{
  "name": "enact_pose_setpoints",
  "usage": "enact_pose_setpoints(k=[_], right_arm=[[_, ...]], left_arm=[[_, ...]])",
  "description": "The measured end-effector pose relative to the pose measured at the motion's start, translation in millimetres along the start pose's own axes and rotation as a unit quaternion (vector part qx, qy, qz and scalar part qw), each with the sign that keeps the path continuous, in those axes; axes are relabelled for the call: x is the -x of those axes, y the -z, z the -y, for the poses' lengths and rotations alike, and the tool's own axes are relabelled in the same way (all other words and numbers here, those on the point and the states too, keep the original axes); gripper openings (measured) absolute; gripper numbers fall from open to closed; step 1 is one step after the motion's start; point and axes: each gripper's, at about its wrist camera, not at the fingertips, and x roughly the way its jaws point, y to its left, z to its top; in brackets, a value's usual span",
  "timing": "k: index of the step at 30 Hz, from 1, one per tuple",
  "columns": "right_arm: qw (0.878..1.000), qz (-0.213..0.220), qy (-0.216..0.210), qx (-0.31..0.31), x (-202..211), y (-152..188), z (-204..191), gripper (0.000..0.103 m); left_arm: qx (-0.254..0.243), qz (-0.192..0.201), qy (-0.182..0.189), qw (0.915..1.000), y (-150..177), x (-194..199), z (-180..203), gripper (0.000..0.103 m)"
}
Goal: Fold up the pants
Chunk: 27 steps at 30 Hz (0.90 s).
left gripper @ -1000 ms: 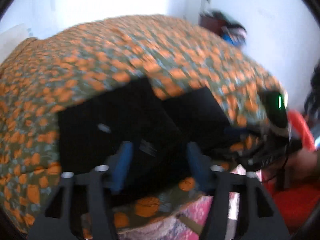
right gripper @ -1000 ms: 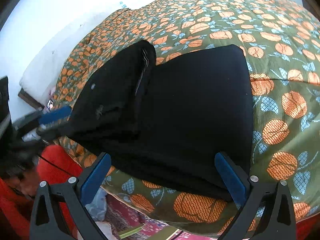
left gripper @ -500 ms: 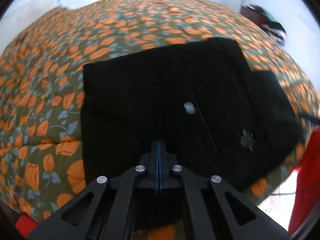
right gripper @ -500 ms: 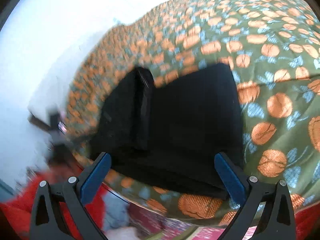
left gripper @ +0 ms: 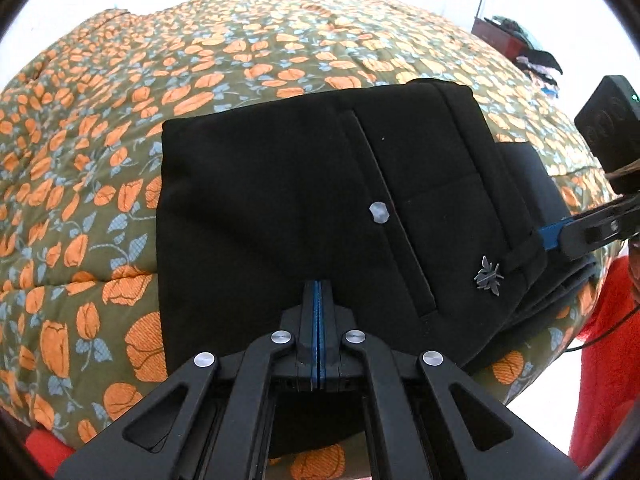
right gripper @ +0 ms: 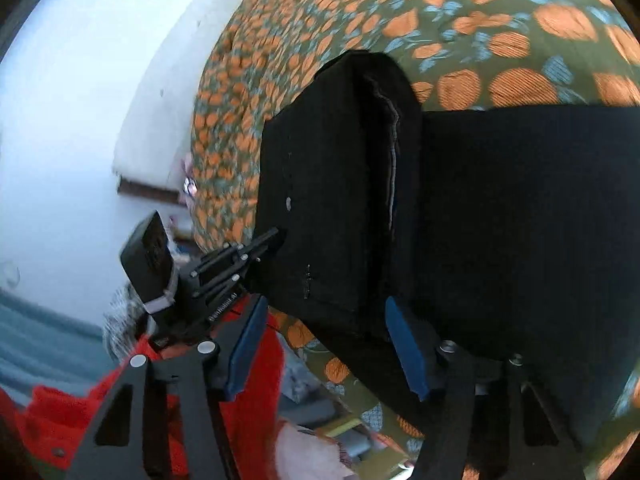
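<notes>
We see the folded pants (left gripper: 304, 200) just ahead of our left tongs (left gripper: 318, 300), pressed together empty; our right tongs (right gripper: 324, 344) gape wide at the pants' edge.

Black left tool (left gripper: 318, 300), blue pads (right gripper: 404, 346), silver screws; red sleeve (right gripper: 248, 364).

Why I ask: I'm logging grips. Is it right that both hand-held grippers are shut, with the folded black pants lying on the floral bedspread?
Not quite. Only the left hand-held gripper is shut; the right hand-held gripper is open, as the right wrist view shows. The pants do lie folded on the floral bedspread.
</notes>
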Motion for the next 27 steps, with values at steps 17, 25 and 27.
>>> enact_pose_setpoints(k=[17,25,27], right_arm=[[0.993,-0.056,0.064,0.083,-26.3,-8.3,-17.5,0.033],[0.989,0.059,0.053,0.128,53.5,4.0,-65.4,0.020],[0.987,0.074,0.051,0.130,71.1,10.1,-68.6,0.018]], left_arm=[[0.006,0.016,-0.024,0.9996,-5.7,2.4,-12.1,0.023],[0.134,0.117,-0.035,0.9835,-8.0,73.0,-80.1,0.062],[0.145,0.113,-0.036,0.9823,-2.3,72.6,-86.3,0.062]])
